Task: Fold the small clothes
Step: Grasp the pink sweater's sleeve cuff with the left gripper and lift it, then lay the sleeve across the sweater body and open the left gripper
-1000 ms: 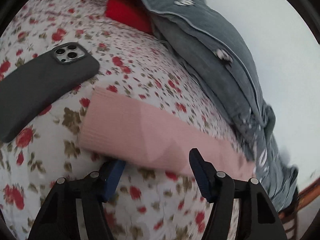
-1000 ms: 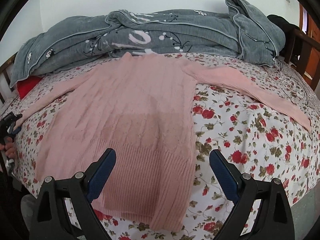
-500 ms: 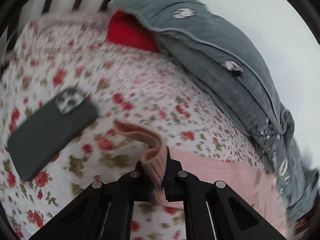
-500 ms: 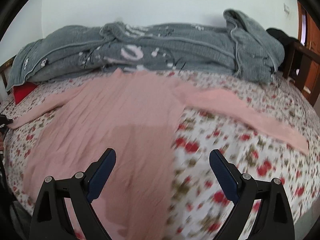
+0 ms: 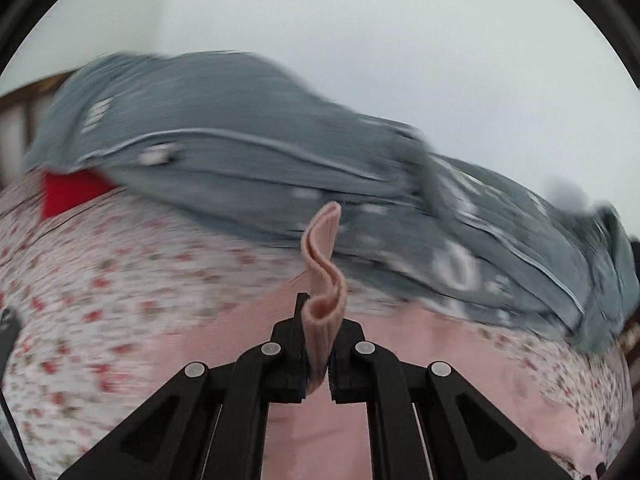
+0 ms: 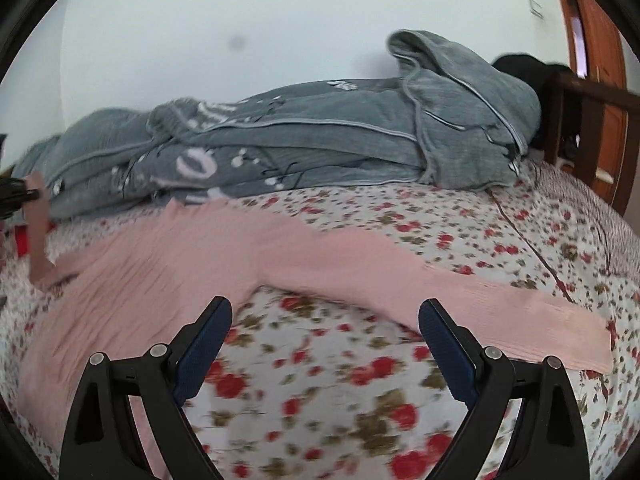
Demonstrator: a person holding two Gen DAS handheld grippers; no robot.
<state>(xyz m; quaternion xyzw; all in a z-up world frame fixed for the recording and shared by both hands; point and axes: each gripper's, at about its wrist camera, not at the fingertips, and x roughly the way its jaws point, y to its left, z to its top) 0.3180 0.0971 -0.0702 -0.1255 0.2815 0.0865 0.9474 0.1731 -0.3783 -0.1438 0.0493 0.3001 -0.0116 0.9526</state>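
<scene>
A floral bedsheet (image 5: 100,272) fills your left wrist view, with a grey quilt (image 5: 240,152) heaped against the white wall beyond your jaws. Your left gripper (image 5: 318,356) has its jaws pinching the cuff of the pink sweater (image 5: 324,312), which curls upward past the fingertips. In your right wrist view, your right gripper (image 6: 324,344) hangs with jaws spread wide over bare sheet; the sweater's other sleeve (image 6: 500,304) lies flat just beyond the right-hand jaw.
</scene>
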